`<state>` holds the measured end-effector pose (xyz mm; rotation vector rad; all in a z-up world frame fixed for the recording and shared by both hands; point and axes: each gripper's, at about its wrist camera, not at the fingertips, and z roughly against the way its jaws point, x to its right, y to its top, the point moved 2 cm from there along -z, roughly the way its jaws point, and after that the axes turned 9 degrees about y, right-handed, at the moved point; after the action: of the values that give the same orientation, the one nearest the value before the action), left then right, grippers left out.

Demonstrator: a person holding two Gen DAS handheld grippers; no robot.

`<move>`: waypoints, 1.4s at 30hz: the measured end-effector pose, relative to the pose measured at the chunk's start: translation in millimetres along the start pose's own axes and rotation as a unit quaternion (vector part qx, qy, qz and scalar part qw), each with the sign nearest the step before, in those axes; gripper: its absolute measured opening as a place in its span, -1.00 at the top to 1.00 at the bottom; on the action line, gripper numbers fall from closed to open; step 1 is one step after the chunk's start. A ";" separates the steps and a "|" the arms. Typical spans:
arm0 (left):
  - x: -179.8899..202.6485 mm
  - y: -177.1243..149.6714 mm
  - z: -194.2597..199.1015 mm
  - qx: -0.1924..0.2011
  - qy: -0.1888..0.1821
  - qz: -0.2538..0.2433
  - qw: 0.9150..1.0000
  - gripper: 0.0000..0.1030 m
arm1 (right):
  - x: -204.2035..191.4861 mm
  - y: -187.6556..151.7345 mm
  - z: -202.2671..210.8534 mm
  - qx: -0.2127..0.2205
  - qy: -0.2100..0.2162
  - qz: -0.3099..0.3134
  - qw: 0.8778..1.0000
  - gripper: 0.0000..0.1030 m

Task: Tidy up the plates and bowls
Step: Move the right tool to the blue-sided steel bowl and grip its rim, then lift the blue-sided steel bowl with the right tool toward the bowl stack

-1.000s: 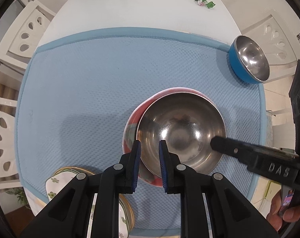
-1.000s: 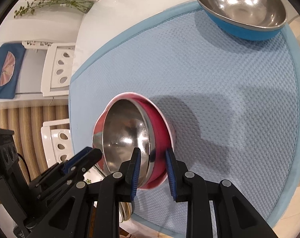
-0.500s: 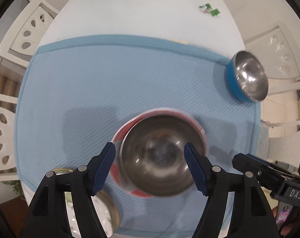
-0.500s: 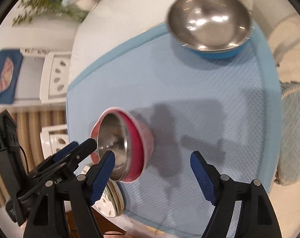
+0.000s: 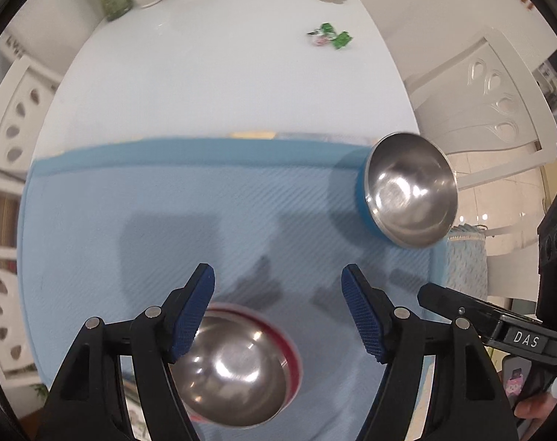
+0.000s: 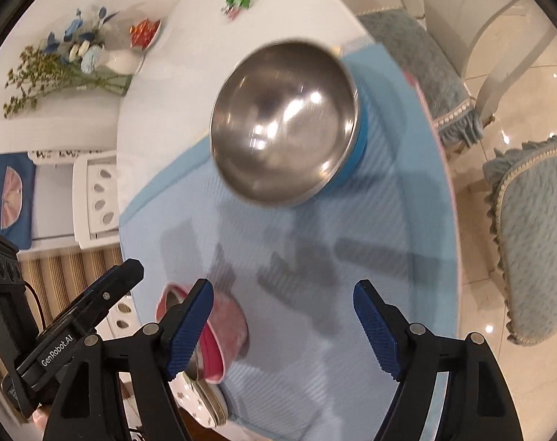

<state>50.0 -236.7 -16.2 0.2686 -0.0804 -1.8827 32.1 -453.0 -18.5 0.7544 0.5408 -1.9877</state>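
White tabletop [image 5: 212, 73] under blue mat [image 5: 131, 220]. Left gripper [image 5: 278, 312]: jaws wide apart, having just opened, holding nothing; red bowl [image 5: 234, 367] below them. Right gripper [image 6: 282, 330]: jaws likewise just opened, empty; blue bowl [image 6: 282, 125] beyond them; floral plate [image 6: 201, 404] beside left jaw.

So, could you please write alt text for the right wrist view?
The open right gripper hangs over a light blue mat, empty, facing a steel bowl with a blue outside. A pink bowl sits at lower left, beside the left gripper.
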 end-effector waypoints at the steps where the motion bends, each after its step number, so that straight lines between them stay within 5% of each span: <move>1: 5.8 5.2 -2.5 -0.002 -0.006 -0.002 1.000 -0.36 | 2.1 4.2 2.3 0.004 -0.002 -0.001 1.000 -0.49; 11: 52.4 38.5 -36.9 -0.015 -0.035 -0.015 0.999 -0.36 | 21.6 45.5 -0.4 0.038 0.006 -0.027 0.999 -0.49; 20: 67.5 44.5 -71.9 -0.031 -0.024 -0.020 0.999 -0.31 | 42.0 67.8 -20.7 0.052 -0.025 -0.031 0.998 -0.49; 24: 73.6 44.8 -76.3 -0.027 -0.023 -0.030 0.999 0.00 | 46.0 70.8 -24.8 0.058 -0.044 -0.019 0.997 -0.47; 27: 81.9 44.3 -79.2 -0.021 -0.034 -0.045 0.998 0.67 | 45.8 73.8 -23.9 0.068 -0.068 -0.010 0.995 -0.20; 28: 84.7 44.1 -79.6 -0.016 -0.029 -0.051 0.998 0.73 | 45.9 74.9 -24.1 0.069 -0.079 -0.008 0.994 -0.07; 32: 93.0 43.3 -76.5 0.002 -0.028 -0.061 0.998 0.77 | 45.7 76.2 -23.9 0.068 -0.098 0.009 0.993 0.26; 36: 97.3 42.3 -73.2 -0.002 -0.021 -0.072 0.997 0.76 | 44.9 74.6 -26.4 0.054 -0.061 0.011 0.997 0.71; 42: 92.1 39.4 -68.2 -0.009 -0.019 -0.063 0.998 0.77 | 37.9 68.3 -31.2 0.044 -0.073 0.022 0.996 0.71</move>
<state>74.2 -331.0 -88.4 0.2311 -0.0743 -2.0142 85.7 -489.4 -72.2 0.6617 0.3487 -2.0171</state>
